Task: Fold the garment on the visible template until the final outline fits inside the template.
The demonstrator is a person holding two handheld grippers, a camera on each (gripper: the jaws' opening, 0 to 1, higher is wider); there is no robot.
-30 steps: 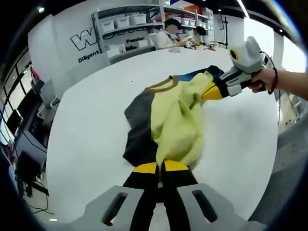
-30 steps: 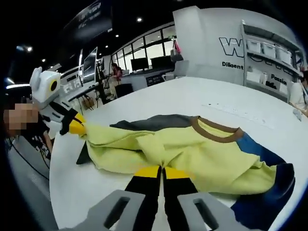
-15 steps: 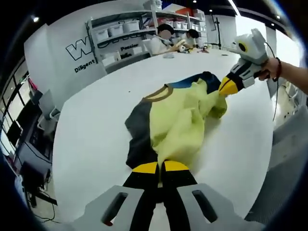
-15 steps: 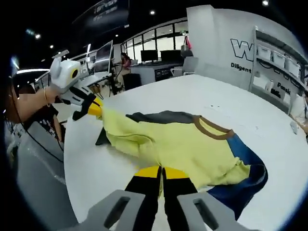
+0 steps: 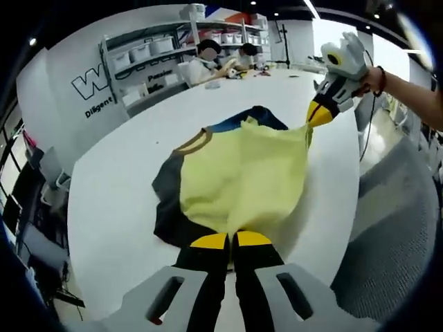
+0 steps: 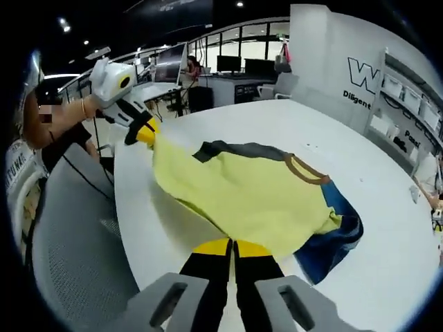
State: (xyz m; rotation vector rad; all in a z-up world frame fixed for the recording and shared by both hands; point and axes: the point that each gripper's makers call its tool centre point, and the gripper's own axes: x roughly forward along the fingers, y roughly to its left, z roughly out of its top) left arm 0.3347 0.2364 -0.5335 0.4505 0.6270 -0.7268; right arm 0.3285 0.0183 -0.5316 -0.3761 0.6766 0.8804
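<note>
Both grippers (image 5: 231, 240) (image 6: 233, 247) clamped on yellow garment (image 5: 242, 176), stretched above white table (image 5: 118, 187); shelves (image 5: 149, 55) behind.

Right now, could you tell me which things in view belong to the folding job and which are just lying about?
Job: yellow garment, left gripper and right gripper, both clamped on its hem; white table.

Lying about: shelves with storage bins, grey chair, monitors.

The garment (image 5: 239, 176) is a yellow shirt with a brown collar, one grey sleeve and one blue sleeve. Its yellow front is stretched taut between two held corners, at 6 and 1 o'clock in the left gripper view, its far side on the white table.
</note>
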